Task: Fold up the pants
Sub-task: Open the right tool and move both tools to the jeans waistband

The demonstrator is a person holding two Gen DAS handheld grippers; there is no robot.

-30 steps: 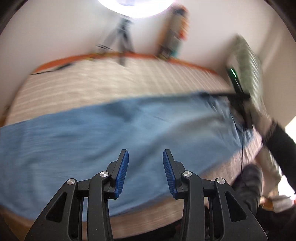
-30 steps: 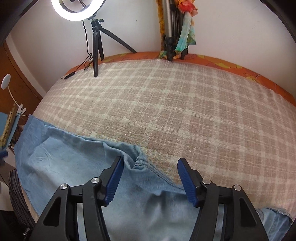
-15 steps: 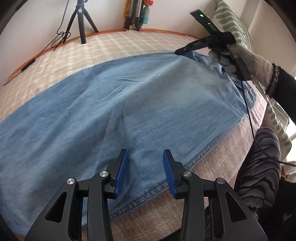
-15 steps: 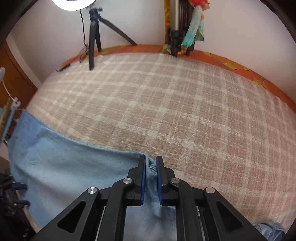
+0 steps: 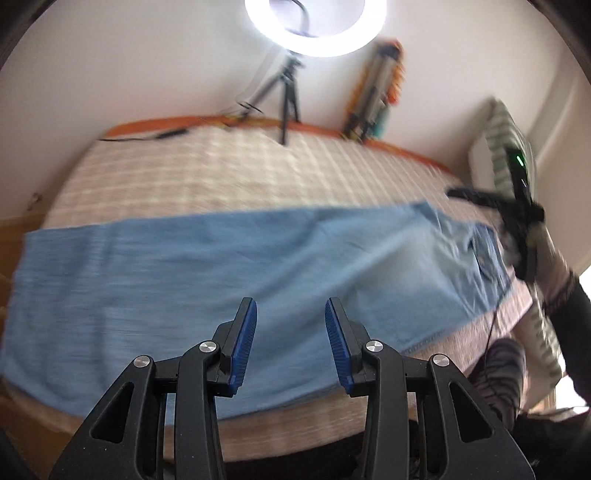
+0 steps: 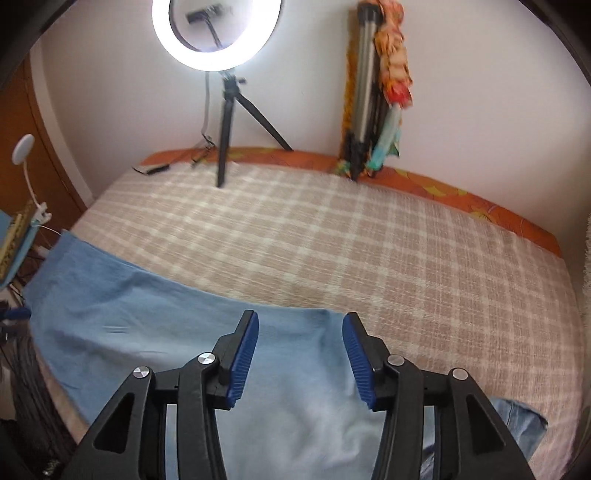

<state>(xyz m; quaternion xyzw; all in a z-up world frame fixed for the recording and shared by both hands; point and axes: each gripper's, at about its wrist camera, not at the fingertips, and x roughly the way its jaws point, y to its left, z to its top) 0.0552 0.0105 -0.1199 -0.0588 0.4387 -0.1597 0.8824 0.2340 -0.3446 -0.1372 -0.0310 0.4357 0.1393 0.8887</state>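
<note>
Light-blue jeans (image 5: 229,280) lie spread lengthwise across the near part of a bed covered by a beige plaid blanket (image 5: 229,173). In the left wrist view the legs run off to the left and the waist end with a pocket sits at the right, near the bed's right edge.

Left gripper (image 5: 291,345) — jaws parted, nothing between the blue pads, poised above the near edge of the jeans without touching them. This view is motion-blurred.

Right gripper (image 6: 300,356) — its jaws have just been opening; the pads stand apart above the waist end, clear of the denim, which lies slack and rumpled below. In the left wrist view the same tool shows at far right (image 5: 517,218), carried by the person's hand (image 5: 550,254) in a dark sleeve.

Far side: a lit ring light (image 6: 217,33) on a black tripod (image 6: 231,125) stands on the blanket by the wall; a folded tripod draped with colourful cloth (image 6: 373,96) leans to its right.
</note>
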